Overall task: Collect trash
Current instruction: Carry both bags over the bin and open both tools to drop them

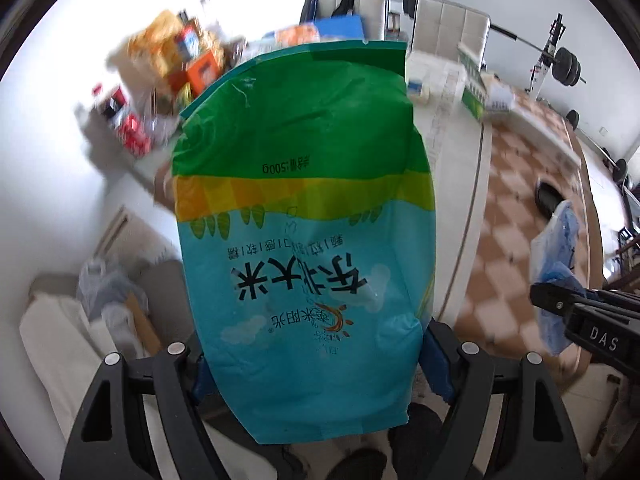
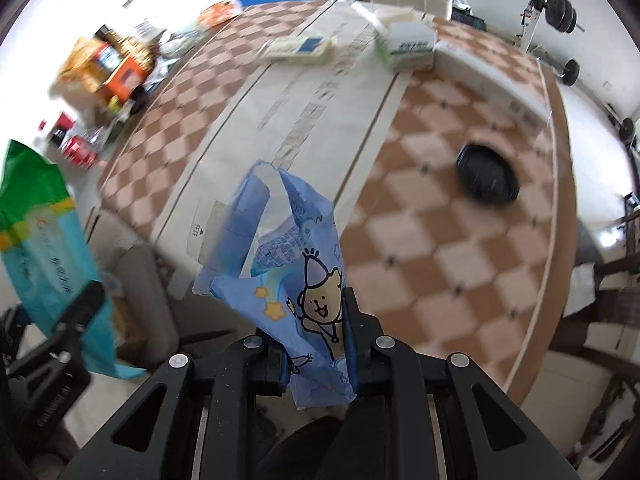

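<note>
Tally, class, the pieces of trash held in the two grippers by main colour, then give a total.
Green and turquoise: 1, the rice bag in the left gripper.
Blue: 1, the cartoon-cat wrapper in the right gripper.
Total: 2

My rice bag [image 1: 304,216] blocks most of my left view. The checkered table [image 2: 460,248] lies open mid-way, except a black dish [image 2: 487,179]; boxes [image 2: 408,46] crowd its far edge, snack packets [image 2: 108,68] its left corner.
</note>
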### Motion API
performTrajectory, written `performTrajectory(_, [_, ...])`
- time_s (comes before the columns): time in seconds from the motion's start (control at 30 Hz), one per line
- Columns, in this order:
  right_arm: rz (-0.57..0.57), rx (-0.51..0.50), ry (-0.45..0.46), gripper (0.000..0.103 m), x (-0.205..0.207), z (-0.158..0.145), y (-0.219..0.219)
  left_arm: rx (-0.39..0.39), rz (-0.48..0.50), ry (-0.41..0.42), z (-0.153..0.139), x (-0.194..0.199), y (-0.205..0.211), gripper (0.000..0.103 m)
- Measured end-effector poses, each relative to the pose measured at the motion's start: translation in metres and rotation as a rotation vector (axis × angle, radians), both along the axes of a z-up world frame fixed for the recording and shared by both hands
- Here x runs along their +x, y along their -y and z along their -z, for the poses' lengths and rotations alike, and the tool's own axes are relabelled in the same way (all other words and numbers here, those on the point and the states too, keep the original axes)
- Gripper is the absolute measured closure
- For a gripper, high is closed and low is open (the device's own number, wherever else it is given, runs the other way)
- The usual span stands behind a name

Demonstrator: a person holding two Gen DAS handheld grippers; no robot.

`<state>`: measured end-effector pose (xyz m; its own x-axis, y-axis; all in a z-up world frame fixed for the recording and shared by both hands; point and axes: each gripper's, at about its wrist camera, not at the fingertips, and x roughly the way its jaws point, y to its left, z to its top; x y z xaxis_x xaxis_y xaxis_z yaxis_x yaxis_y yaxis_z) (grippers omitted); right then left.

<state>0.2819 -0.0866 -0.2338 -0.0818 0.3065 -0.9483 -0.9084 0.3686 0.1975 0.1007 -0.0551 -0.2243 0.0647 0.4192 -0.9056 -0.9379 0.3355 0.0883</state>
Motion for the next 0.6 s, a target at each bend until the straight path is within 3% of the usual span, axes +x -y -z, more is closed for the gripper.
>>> performTrajectory(0.13, [-0.04,-0.048,-0.036,0.081,-0.043,0.03,0.033,-0.092,-0.037,-0.019,0.034,-0.027,0.018,0.024])
performTrajectory(0.3, [-0.073,-0.163,-0.089,0.081,-0.076,0.098,0.064,-0.221,-0.083,-0.038,0.096,-0.047,0.032,0.024])
performTrajectory(0.6, [-0.076,-0.328,-0.142,0.081,-0.1,0.249,0.105,-0.435,-0.056,-0.047,0.255,-0.036,0.017,0.024])
